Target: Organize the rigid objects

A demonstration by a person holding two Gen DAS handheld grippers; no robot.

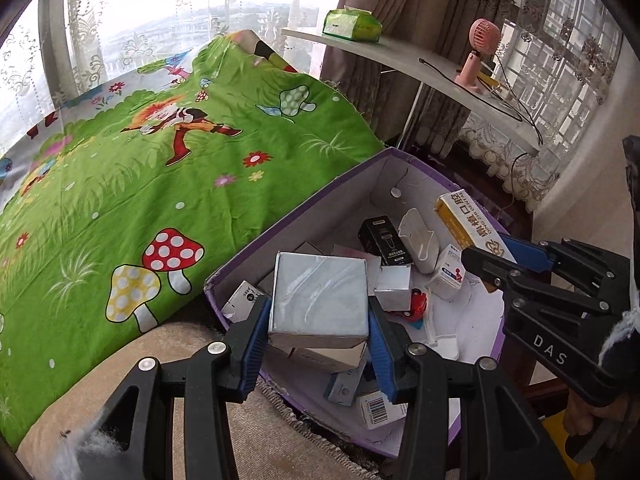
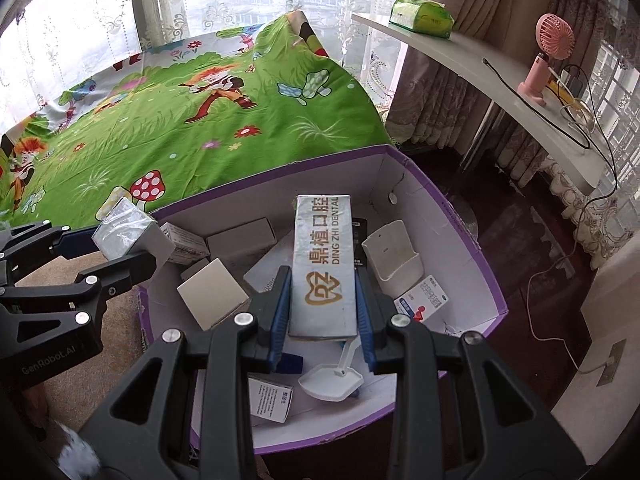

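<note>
Your left tool (image 1: 318, 322) clamps the silver box (image 1: 320, 294) over the purple bin's (image 2: 472, 236) near-left corner. Your right tool (image 2: 322, 312) grips the dental box (image 2: 323, 264), long axis pointing toward the bin's far wall, above its middle.

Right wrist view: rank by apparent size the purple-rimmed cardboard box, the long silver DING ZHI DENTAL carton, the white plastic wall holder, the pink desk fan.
1. Purple-rimmed cardboard box
2. Long silver DING ZHI DENTAL carton, though it is held nearest the camera
3. White plastic wall holder
4. Pink desk fan, which stands farther off, so its true rank is unsure
</note>
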